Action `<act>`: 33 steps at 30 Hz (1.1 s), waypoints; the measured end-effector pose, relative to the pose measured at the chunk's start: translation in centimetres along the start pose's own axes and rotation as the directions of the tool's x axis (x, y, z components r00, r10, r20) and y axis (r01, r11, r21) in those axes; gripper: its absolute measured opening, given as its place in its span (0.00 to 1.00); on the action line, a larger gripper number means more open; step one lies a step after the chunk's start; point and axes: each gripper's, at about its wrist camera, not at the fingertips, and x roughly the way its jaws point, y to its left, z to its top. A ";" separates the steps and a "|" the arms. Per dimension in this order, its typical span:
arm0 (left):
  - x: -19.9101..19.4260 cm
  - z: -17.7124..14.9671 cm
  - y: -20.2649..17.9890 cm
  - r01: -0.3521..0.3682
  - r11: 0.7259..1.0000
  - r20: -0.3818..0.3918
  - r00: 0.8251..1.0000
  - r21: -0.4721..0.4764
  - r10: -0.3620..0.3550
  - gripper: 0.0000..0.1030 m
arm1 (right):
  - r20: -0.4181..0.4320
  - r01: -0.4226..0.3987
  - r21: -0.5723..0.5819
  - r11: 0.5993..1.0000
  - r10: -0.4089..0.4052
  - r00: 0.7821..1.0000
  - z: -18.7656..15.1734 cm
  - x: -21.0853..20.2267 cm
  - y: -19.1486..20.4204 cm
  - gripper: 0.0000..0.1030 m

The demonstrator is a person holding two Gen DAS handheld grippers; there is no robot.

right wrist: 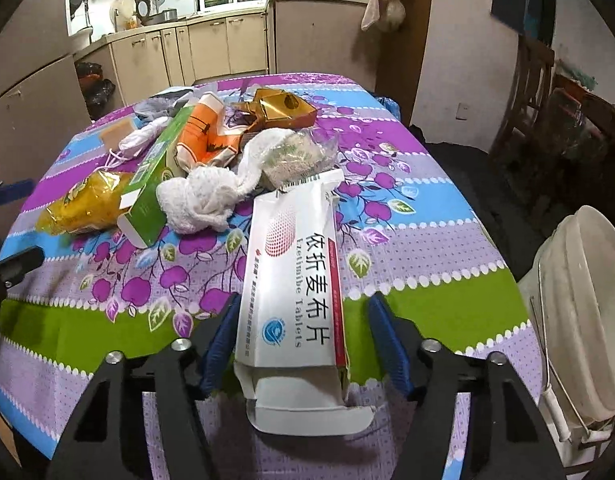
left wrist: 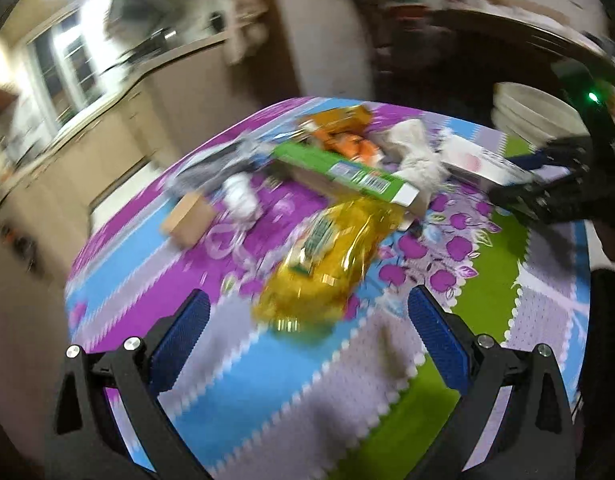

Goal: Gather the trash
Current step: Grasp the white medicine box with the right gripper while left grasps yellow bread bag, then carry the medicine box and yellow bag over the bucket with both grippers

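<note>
A pile of trash lies on the patterned tablecloth. In the right wrist view, a white tablet box sits between the blue pads of my right gripper, with a gap on the right side; the jaws look open around it. Behind it lie a white cloth, a green box, a yellow wrapper, an orange carton and a gold box. My left gripper is open and empty, hovering just short of the yellow wrapper. The green box lies beyond it.
A cream bucket with a wire handle stands off the table's right edge; it also shows in the left wrist view. A small brown box lies at the left of the pile. Kitchen cabinets stand behind the table.
</note>
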 end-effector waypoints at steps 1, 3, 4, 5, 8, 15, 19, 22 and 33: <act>0.3 0.2 0.2 0.026 0.999 0.004 1.000 0.023 -0.026 0.93 | 0.004 -0.004 0.002 1.000 0.004 1.000 0.0 0.0 0.0 0.48; 1.6 1.1 0.5 0.058 0.996 -0.009 0.998 0.070 -0.057 0.93 | 0.009 -0.004 -0.003 1.000 0.004 1.000 0.1 0.1 0.1 0.46; 2.2 1.4 0.7 0.075 0.993 -0.015 0.997 0.092 -0.074 0.93 | 0.011 -0.006 -0.002 1.000 0.006 1.000 0.1 0.0 0.1 0.46; 2.7 1.6 0.8 0.090 0.990 -0.020 0.996 0.107 -0.089 0.93 | 0.014 -0.008 0.002 1.000 0.008 1.000 0.1 0.0 0.0 0.45; 4.4 2.0 0.8 0.129 0.981 -0.049 0.991 0.148 -0.123 0.93 | 0.019 -0.012 0.002 1.000 0.012 1.000 0.1 0.0 -0.1 0.44; 5.8 1.6 0.6 0.218 0.965 -0.076 0.975 0.143 -0.209 0.68 | 0.031 -0.031 0.009 0.999 0.031 0.999 -0.2 -0.2 -0.4 0.43; 5.1 1.4 -0.1 0.242 0.961 -0.071 0.970 0.135 -0.234 0.47 | 0.037 -0.036 0.019 0.999 0.035 0.999 -0.4 -0.3 -0.5 0.43; 4.5 0.9 -0.9 0.213 0.969 -0.069 0.976 0.128 -0.205 0.45 | 0.038 -0.043 0.033 0.999 0.042 0.998 -0.5 -0.4 -0.6 0.42; -0.7 -2.6 -4.6 0.145 0.989 -0.038 0.989 -0.025 -0.146 0.41 | 0.029 -0.107 0.067 0.992 0.105 0.994 -2.5 -3.2 -0.7 0.41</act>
